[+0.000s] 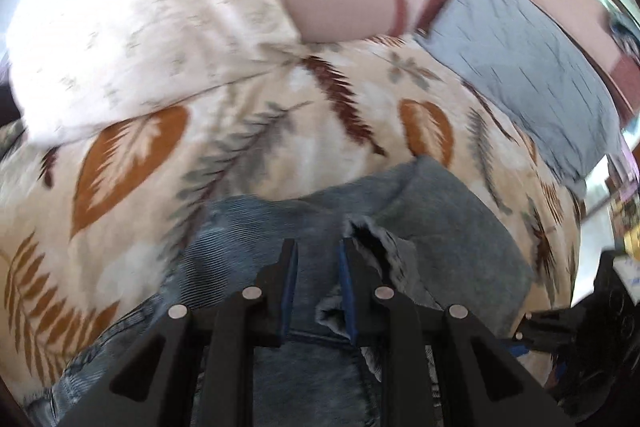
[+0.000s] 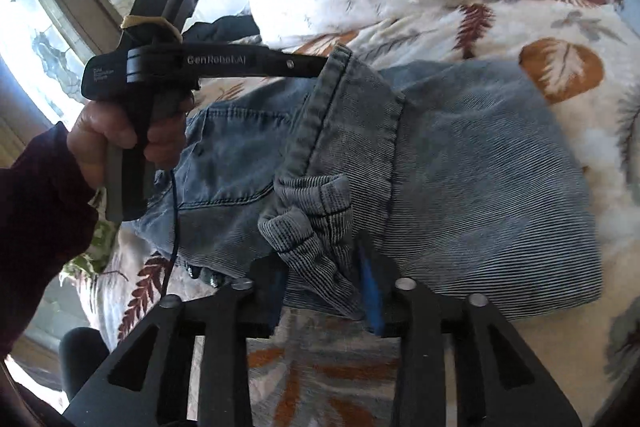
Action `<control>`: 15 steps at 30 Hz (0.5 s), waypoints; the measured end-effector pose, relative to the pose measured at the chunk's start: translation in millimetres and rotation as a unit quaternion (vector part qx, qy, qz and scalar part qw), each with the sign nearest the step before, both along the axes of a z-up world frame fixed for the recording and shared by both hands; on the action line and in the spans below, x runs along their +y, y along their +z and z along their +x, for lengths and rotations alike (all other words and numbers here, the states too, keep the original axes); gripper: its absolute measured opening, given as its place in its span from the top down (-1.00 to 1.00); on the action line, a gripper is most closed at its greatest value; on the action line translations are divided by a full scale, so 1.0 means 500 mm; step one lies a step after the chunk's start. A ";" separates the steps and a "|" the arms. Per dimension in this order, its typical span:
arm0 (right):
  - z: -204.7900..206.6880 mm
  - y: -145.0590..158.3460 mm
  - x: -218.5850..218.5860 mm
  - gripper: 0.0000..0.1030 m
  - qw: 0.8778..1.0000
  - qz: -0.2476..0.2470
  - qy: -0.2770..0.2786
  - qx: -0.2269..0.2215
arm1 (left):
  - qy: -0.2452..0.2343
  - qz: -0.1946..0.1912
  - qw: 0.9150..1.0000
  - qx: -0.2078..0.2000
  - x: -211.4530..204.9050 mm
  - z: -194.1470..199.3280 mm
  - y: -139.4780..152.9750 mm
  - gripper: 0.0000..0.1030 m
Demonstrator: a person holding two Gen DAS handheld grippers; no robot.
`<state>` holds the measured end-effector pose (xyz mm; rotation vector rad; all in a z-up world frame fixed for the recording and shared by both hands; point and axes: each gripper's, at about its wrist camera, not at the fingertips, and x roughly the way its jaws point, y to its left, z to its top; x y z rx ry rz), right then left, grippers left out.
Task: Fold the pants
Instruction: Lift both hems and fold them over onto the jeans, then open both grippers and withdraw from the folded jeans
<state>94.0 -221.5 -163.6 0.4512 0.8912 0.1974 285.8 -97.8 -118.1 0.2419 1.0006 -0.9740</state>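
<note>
On a cream bedspread printed with rust and grey-green leaves [image 2: 560, 67], the faded blue corduroy-ribbed denim pants [image 2: 480, 167] lie partly folded into a thick bundle. In the right wrist view their long axis runs roughly across the picture, the stitched hem or waist edge lifted at the upper middle and the bulk of the cloth spreading toward the right.

The left gripper [image 2: 320, 63], black and held in the person's left hand [image 2: 128, 139] with a dark maroon sleeve [image 2: 36, 227], is clamped on that raised seamed edge; its own view shows denim pinched between the blue-lined fingers [image 1: 289, 279].

The right gripper [image 2: 324, 283] has its jaws parted, and a bunched fold of denim hangs between them, not visibly pressed.

A white patterned pillow [image 1: 140, 7] and a grey-blue quilted cushion [image 1: 520, 67] lie beyond the pants.
</note>
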 end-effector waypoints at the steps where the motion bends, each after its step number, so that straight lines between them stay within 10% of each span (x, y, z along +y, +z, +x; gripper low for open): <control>1: 0.001 -0.001 0.006 0.09 1.000 0.001 0.003 -0.003 | 0.008 -0.001 1.000 0.002 0.008 0.003 0.001 0.56; 4: -0.003 0.002 0.022 -0.32 1.000 0.017 0.021 -0.014 | 0.017 -0.004 1.000 -0.004 0.030 -0.002 0.010 0.56; 15: -0.015 0.068 -0.031 -0.34 0.993 0.083 0.022 -0.076 | 0.086 -0.008 0.995 -0.040 0.158 -0.116 0.085 0.55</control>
